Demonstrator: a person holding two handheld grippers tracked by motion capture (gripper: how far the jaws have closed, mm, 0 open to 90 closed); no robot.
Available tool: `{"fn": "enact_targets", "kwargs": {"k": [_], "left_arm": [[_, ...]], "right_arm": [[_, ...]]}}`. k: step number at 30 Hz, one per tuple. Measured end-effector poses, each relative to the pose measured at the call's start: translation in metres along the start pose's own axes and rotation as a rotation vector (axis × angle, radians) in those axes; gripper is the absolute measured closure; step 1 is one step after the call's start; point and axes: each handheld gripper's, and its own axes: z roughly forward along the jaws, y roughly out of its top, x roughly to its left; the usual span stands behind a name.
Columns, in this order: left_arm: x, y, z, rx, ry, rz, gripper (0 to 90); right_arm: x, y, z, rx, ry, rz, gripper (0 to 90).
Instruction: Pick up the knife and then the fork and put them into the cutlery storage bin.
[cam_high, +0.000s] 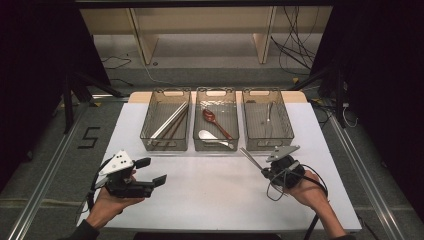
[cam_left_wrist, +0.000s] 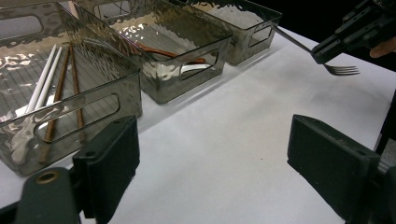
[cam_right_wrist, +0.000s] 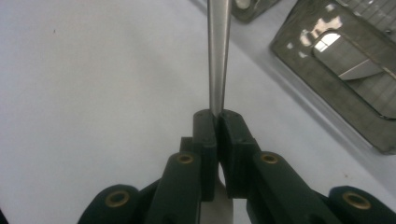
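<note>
White tabletop (cam_high: 215, 195), dark room around it, shelving and loose cables on the floor behind. Landmark: middle bin (cam_high: 216, 119) in a row of three smoked-plastic bins at the far side of the table.

- Middle bin holds a brown spoon (cam_high: 216, 122) and a white spoon (cam_high: 212, 137).
- Left bin (cam_high: 166, 120), just beside it: white and brown chopsticks (cam_high: 169, 122) lying lengthwise.
- Right bin (cam_high: 267, 120), just beside it on the other side: one metal utensil (cam_high: 269, 112), type unclear.

Right gripper (cam_high: 263, 170): near side of the middle bin, offset toward the right bin, over bare table. Jaws pinched on the handle of a metal fork (cam_left_wrist: 327, 58); tines stick out past the jaws in the left gripper view, handle runs toward the bins.

Left gripper (cam_high: 152, 172): near side of the middle bin, offset past the left bin, well apart from the fork. Jaws wide, nothing between them.
</note>
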Motion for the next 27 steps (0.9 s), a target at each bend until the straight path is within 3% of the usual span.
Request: {"fn": "enact_targets", "kwargs": {"k": [10,18,27], "left_arm": [[0.0,0.0,0.0,-0.007,0.0,-0.008,16.2],[0.0,0.0,0.0,-0.006,0.0,-0.006,16.2],[0.0,0.001,0.001,-0.011,0.002,-0.009,16.2]], "right_arm": [[-0.018,0.001,-0.007,-0.096,-0.003,0.112,86.0],[-0.027,0.006,-0.005,-0.114,0.002,0.162,86.0],[-0.046,0.014,-0.01,-0.143,-0.03,0.217,85.9]]}}
